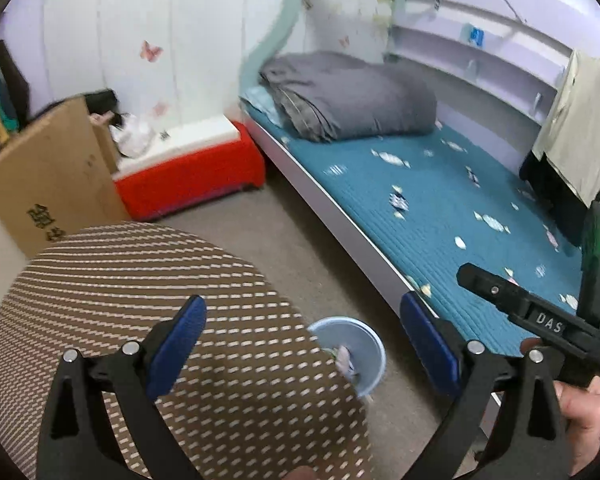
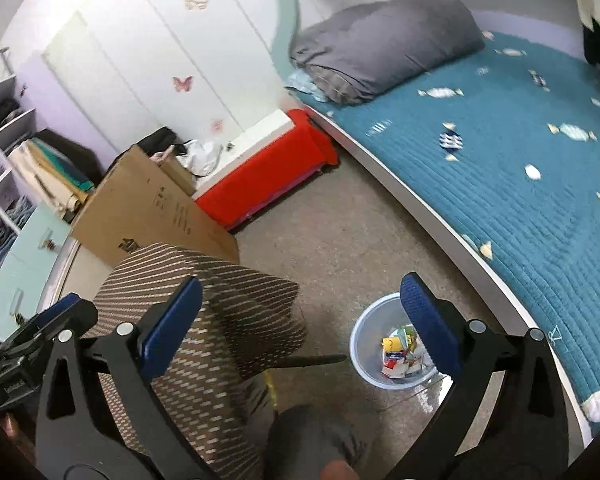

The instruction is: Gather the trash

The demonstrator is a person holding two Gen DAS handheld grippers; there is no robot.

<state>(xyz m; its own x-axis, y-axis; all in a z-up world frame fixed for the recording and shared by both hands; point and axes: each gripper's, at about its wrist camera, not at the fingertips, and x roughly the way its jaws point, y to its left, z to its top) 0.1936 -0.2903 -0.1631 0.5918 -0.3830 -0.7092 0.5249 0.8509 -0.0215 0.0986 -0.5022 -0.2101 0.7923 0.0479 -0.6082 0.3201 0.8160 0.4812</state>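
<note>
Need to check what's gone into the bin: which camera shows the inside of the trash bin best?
The right wrist view: the trash bin shows almost whole, with crumpled wrappers inside. In the left wrist view the striped chair seat hides half the bin.

bin: round pale-blue translucent plastic waste bin (image 2: pixel 392 344) | pose: upright, open-topped | place: on the floor just beside the blue-quilted bed (image 2: pixel 520 184), near its edge | contents: crumpled paper and packaging scraps (image 2: pixel 398 354), white, red and yellow, lying loose on the bottom | left view: partly hidden
</note>
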